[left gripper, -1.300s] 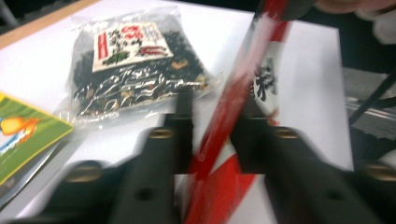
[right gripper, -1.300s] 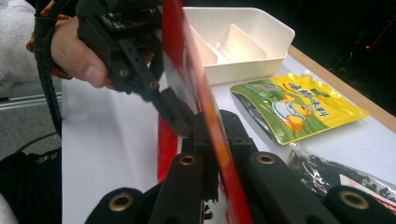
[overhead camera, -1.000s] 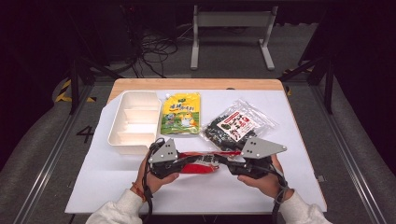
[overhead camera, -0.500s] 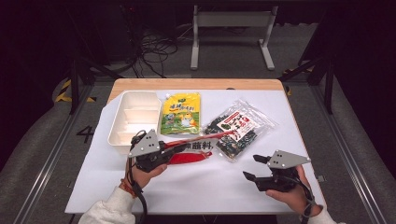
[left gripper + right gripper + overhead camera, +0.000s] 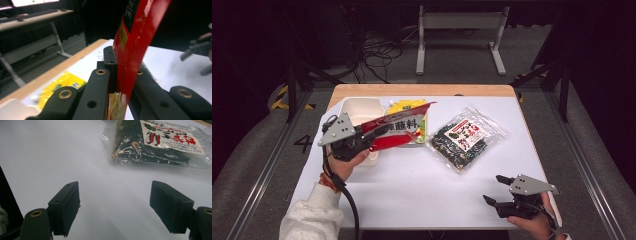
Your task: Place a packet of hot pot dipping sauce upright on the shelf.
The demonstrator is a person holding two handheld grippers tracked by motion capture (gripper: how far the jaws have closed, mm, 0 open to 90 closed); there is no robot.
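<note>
Holding the red pouch [image 5: 397, 127] in my left gripper [image 5: 371, 141], I am lifting it off the surface [image 5: 422, 185]; its jaws are clamped tight on the pouch's near end, and in the left gripper view the foil [image 5: 135, 42] is rising straight up between them. In the high view the pouch is hanging in the air at centre left, above the white tray [image 5: 357, 111] and the yellow packet [image 5: 408, 106].

My right gripper [image 5: 498, 192], at the lower right of that frame, is standing apart from everything. Its jaws have just been opening and are now wide apart with nothing between them, only bare white surface ahead in the right gripper view.

I am judging the pick-up as done and the right hand's release as done; what is left, I am guessing, is carrying the pouch to the tray and setting it in.

The pouch is looking flat, long and glossy, a stiff red film with dark print. The clear bag [image 5: 464, 137] at centre right is crinkly plastic, stuffed with dark dried pieces under a white and red label. The tray is matte, with rounded corners.
</note>
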